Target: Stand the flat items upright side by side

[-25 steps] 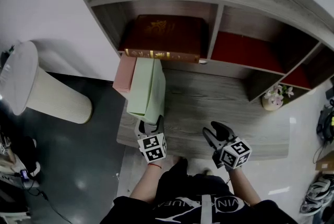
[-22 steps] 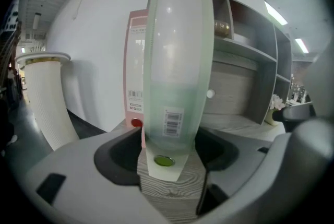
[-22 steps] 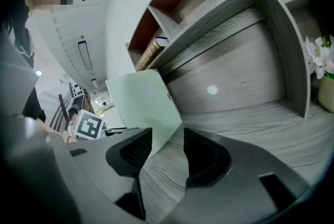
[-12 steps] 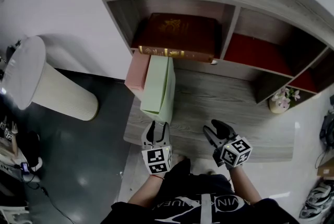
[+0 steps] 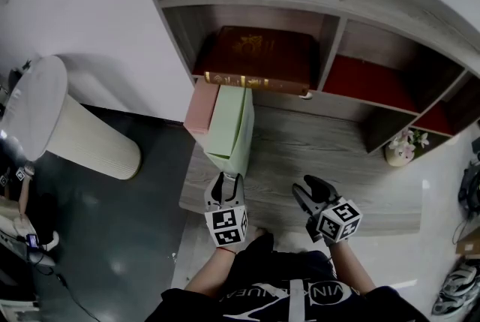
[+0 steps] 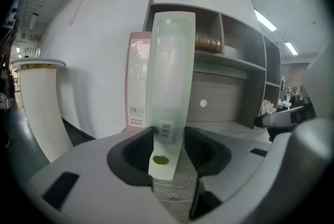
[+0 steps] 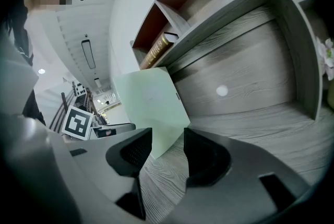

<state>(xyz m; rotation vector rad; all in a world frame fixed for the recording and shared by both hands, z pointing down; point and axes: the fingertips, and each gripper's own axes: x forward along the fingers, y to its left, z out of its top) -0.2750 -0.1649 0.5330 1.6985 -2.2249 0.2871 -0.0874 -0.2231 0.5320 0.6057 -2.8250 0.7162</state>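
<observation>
The green folder (image 5: 234, 129) stands upright on its edge at the tabletop's (image 5: 315, 155) left end, with the pink folder (image 5: 202, 106) upright just beside it at its 10 o'clock, below the shelf holding a brown book (image 5: 262, 58). The left tool (image 5: 226, 179), at the green folder's 6 o'clock, has just been closing its jaws, and they now pinch the folder's near spine. The right tool (image 5: 306, 191), at the left tool's 3 o'clock, hovers with its jaws apart and nothing between them.
</observation>
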